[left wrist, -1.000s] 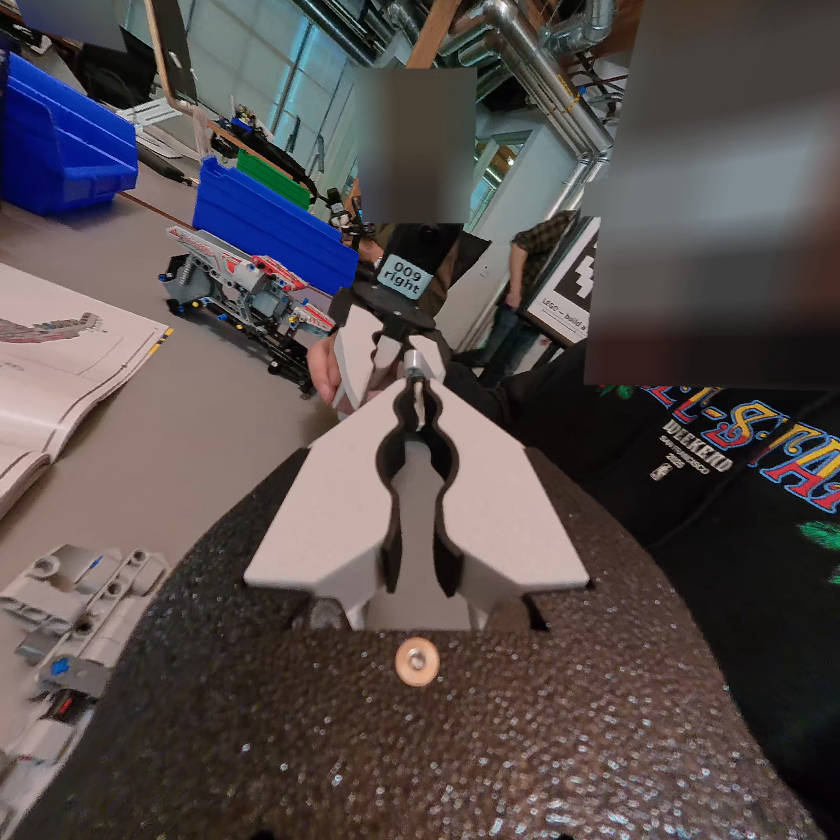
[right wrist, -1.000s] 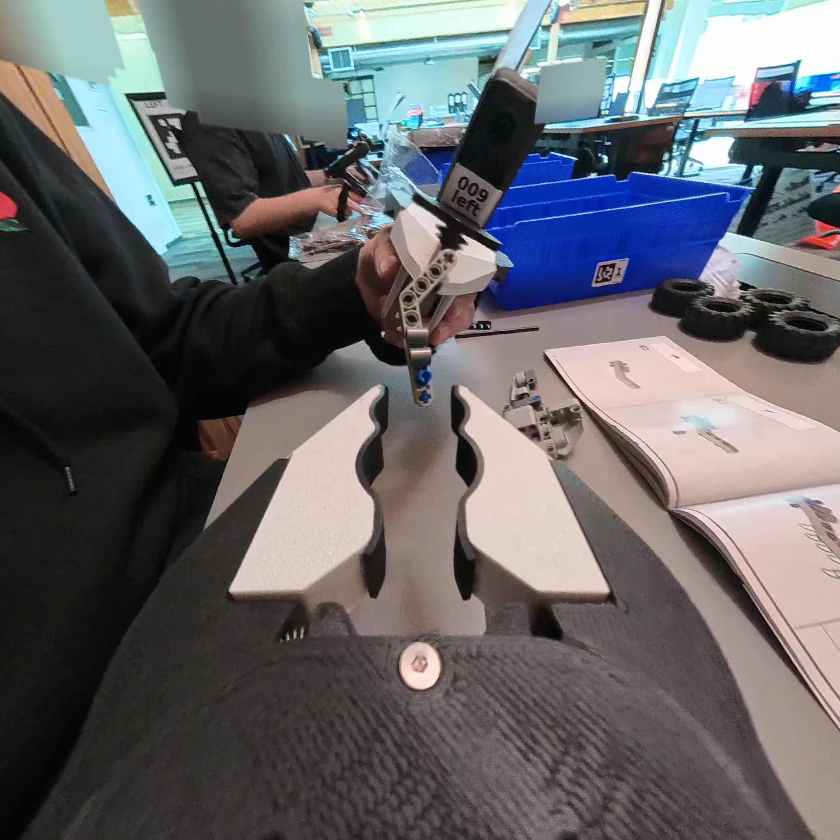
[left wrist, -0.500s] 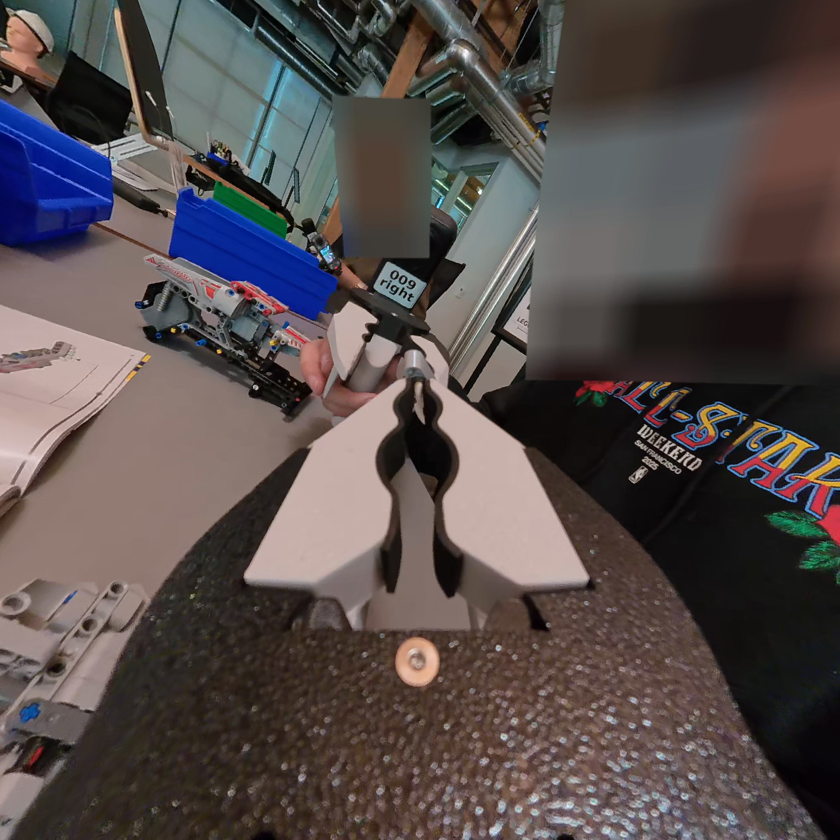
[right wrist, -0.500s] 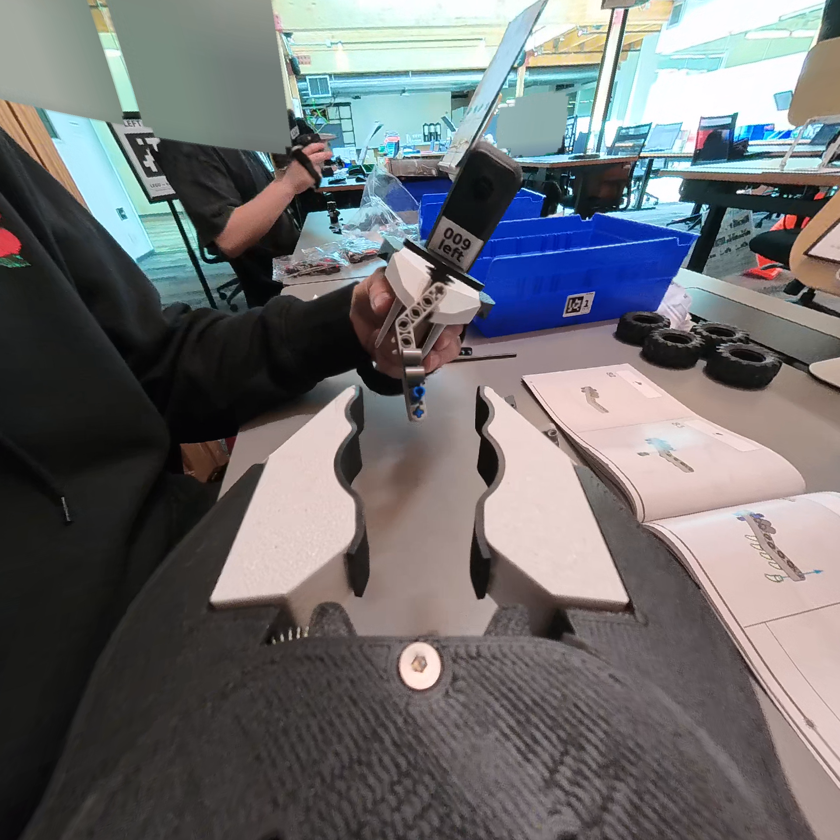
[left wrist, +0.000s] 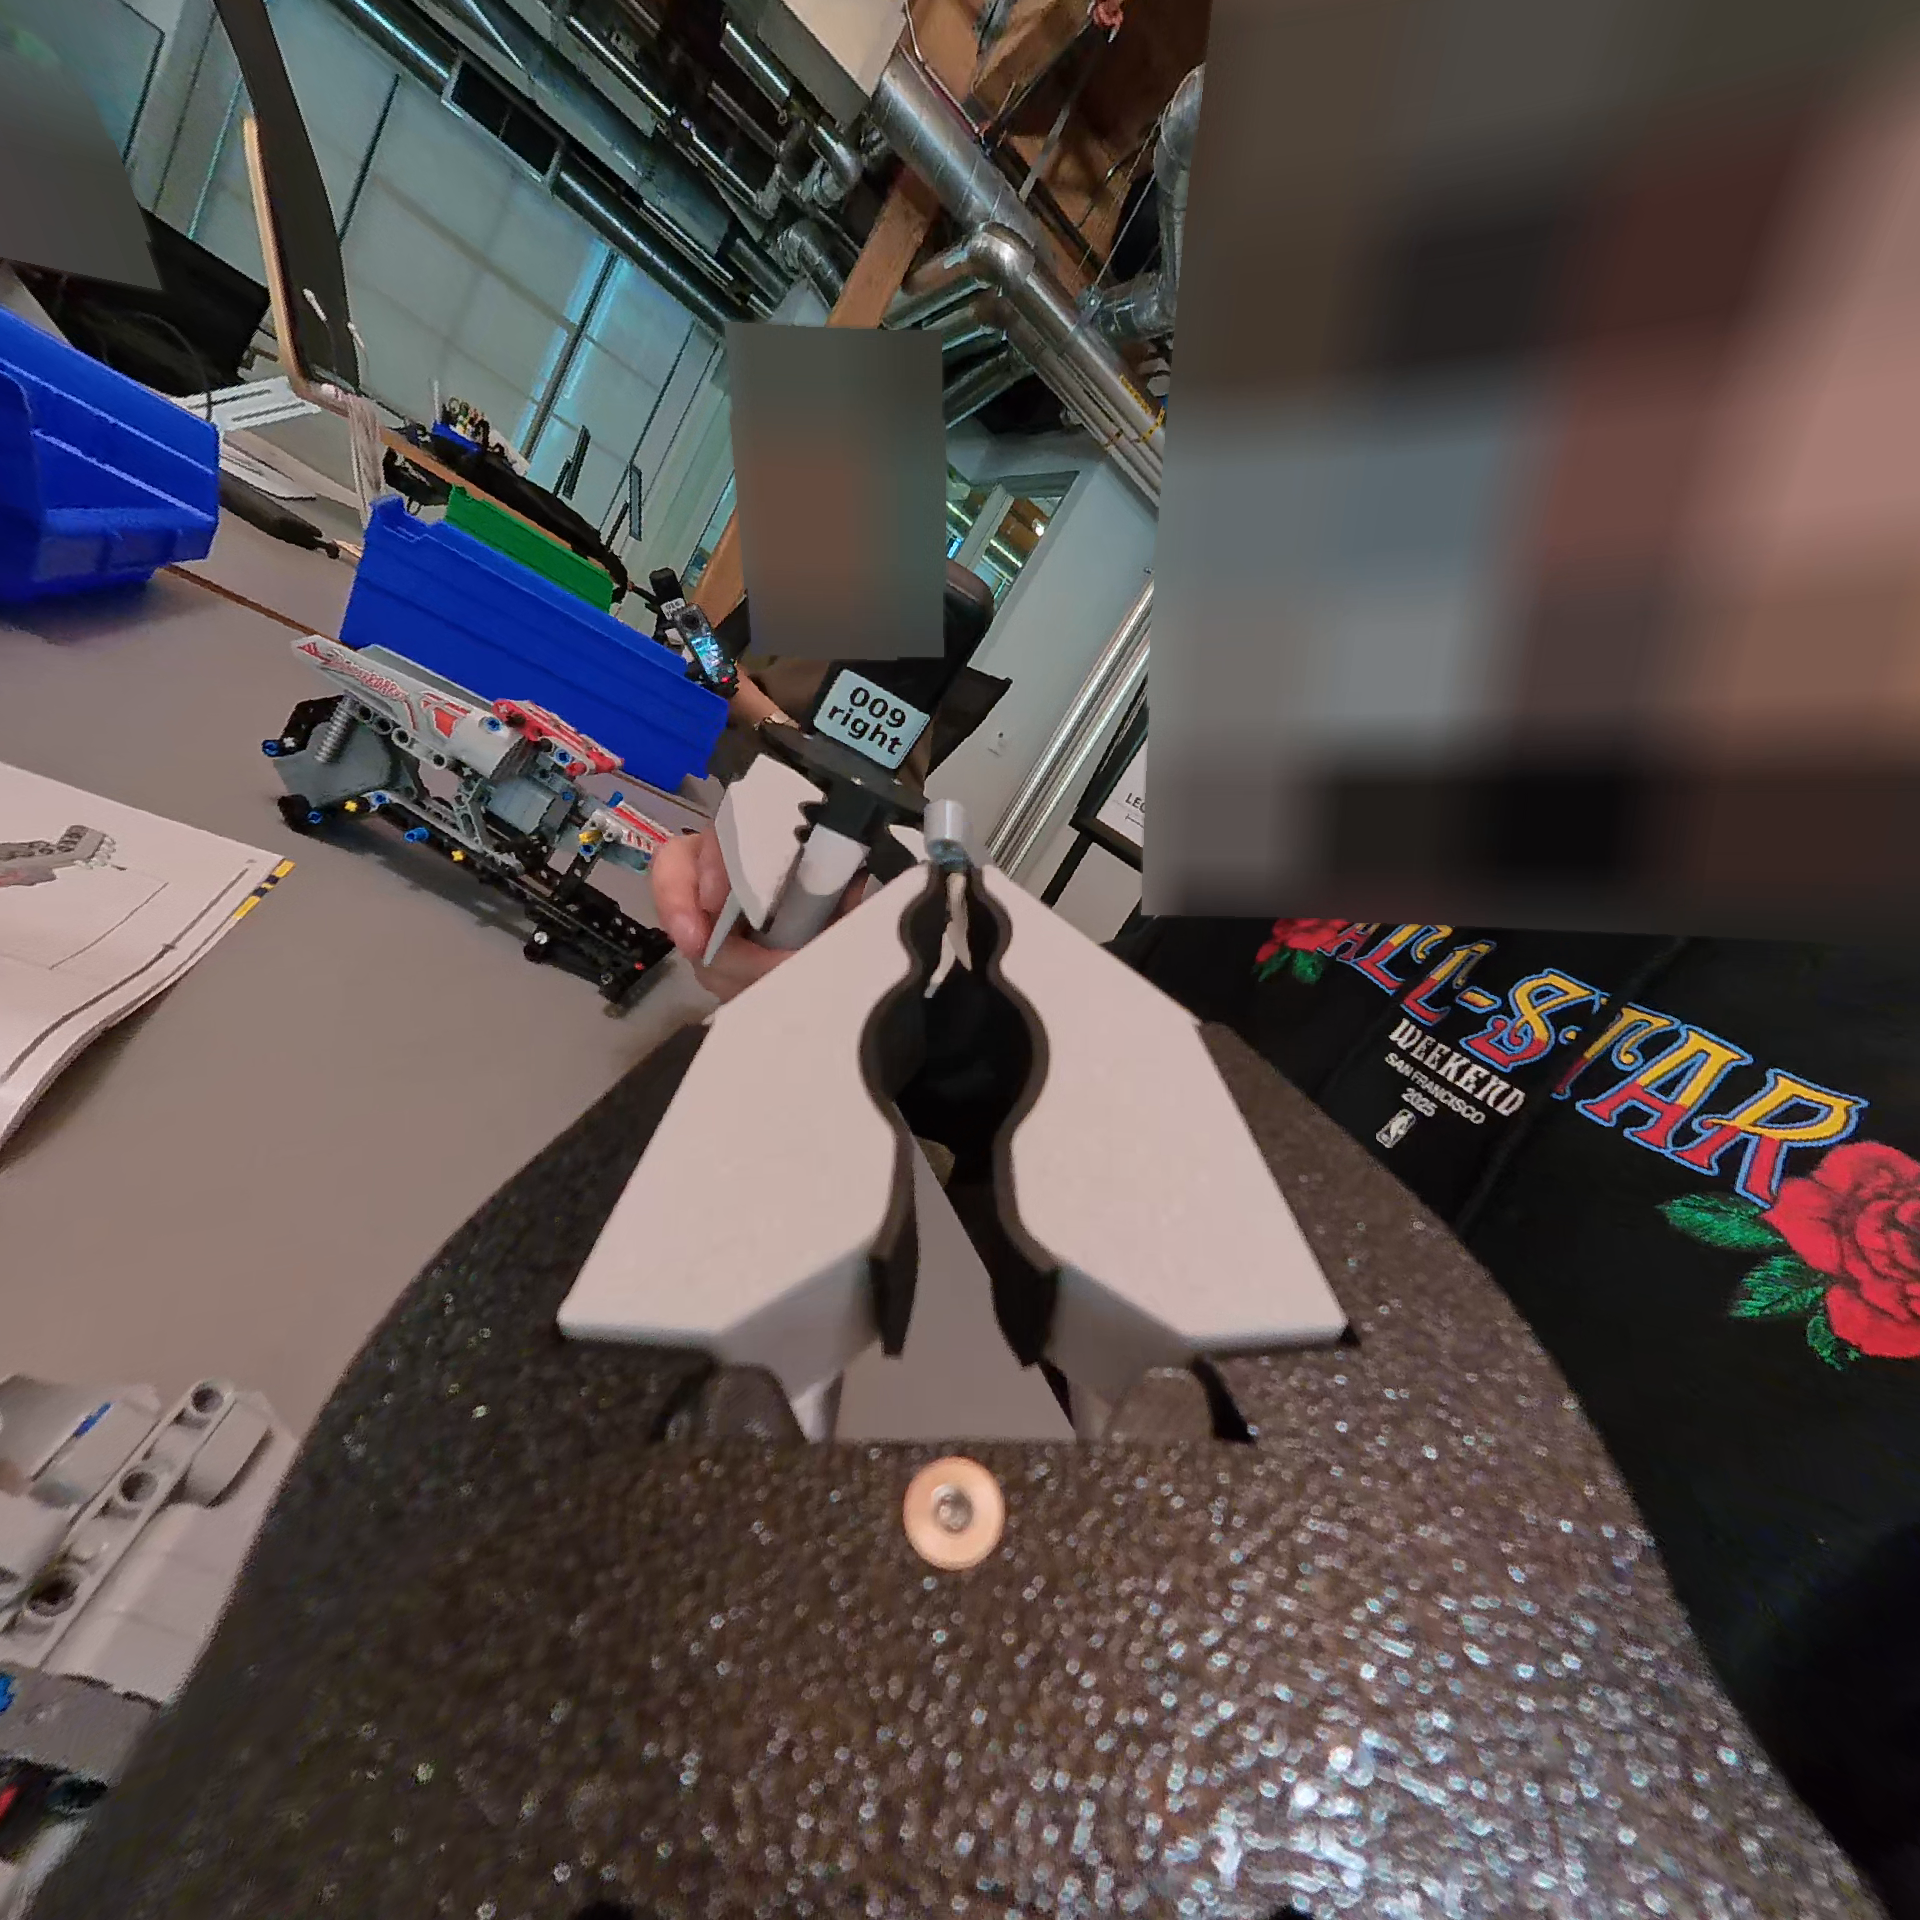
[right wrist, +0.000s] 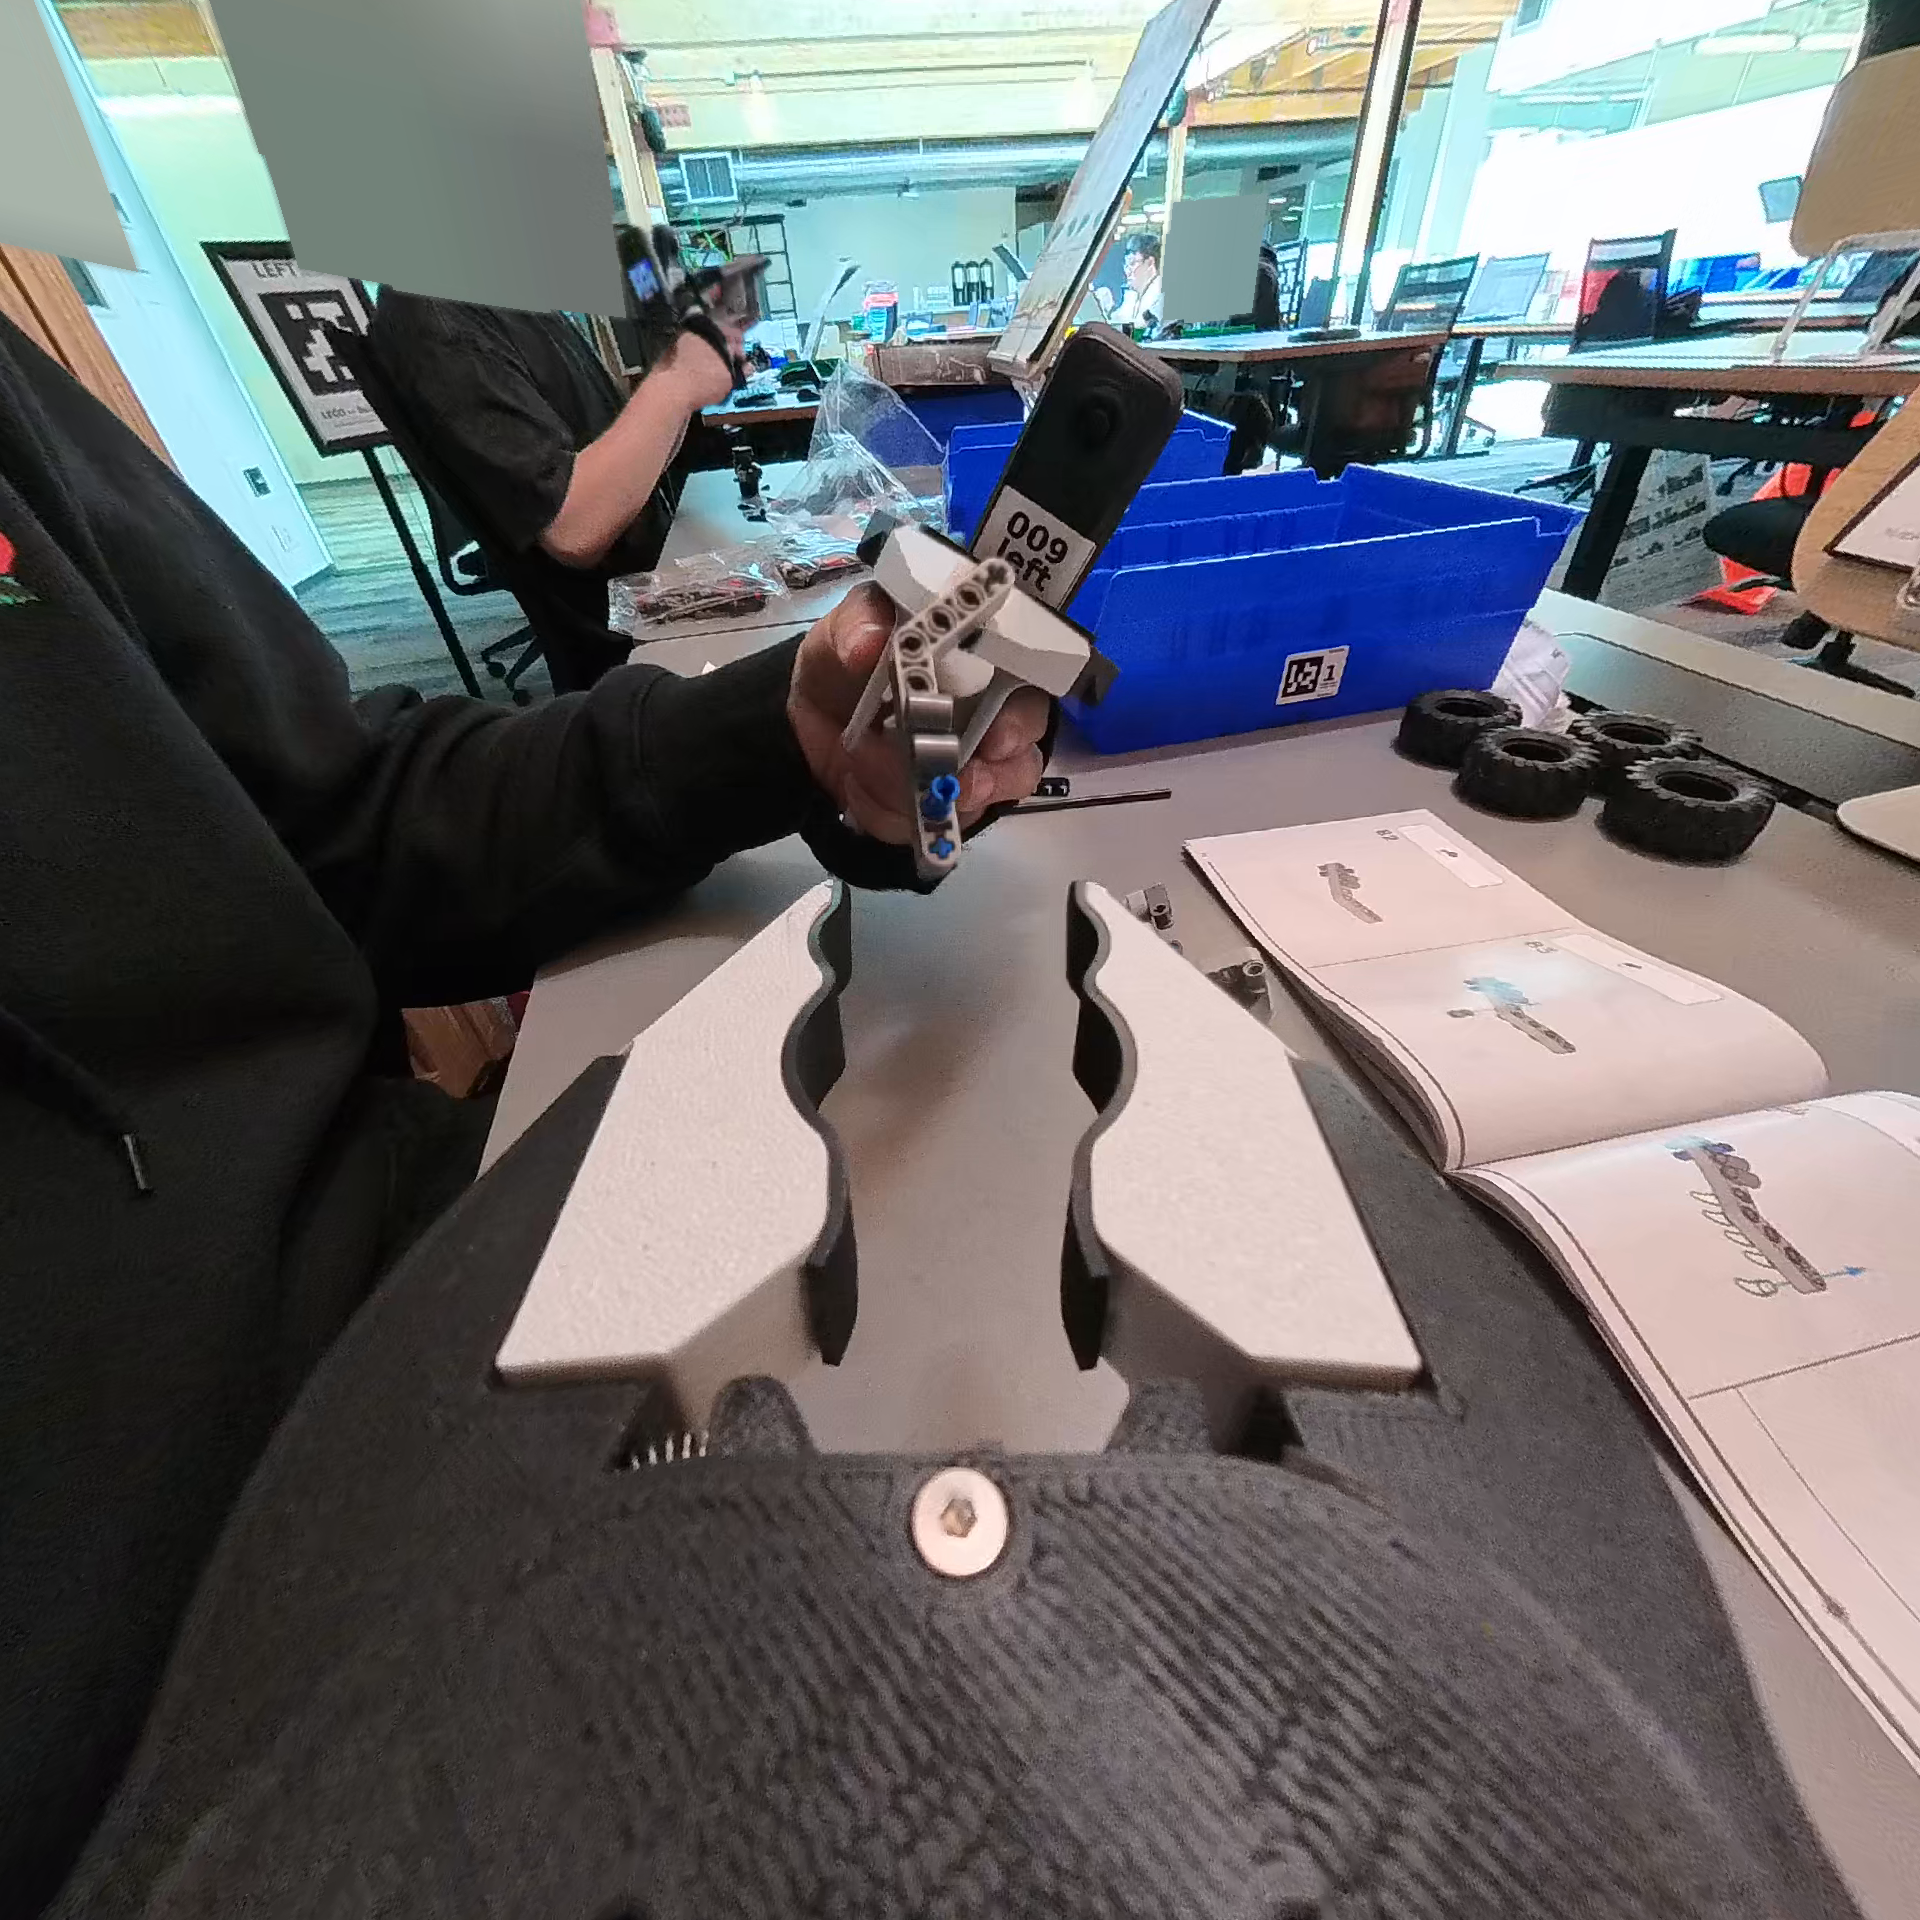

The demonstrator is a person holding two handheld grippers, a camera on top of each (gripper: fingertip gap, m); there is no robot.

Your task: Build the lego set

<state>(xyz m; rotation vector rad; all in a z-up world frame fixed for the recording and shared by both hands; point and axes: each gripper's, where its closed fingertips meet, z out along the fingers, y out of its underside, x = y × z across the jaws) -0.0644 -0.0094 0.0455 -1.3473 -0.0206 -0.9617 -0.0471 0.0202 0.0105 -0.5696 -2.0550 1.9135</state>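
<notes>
L claw (right wrist: 940,717) clamps grey lego beam (right wrist: 940,665), long axis steep, blue-pin end down; R claw (right wrist: 956,914) released

grey lego parts (left wrist: 99,1538) cut off, blurred

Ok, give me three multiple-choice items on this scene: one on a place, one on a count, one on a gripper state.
1. Where do the black tyres lie?
A. in the blue bin
B. on the table beside the blue bin
C. on the open instruction booklet

2. How many tyres show?
A. two
B. four
C. six

3. The right gripper is:
A. open, empty
B. shut on a beam
C. shut on a tyre

Answers: 1 B, they rest on bare table; 2 B, four are visible; 3 A, fingers apart while the left gripper holds the grey beam assembly.
</notes>
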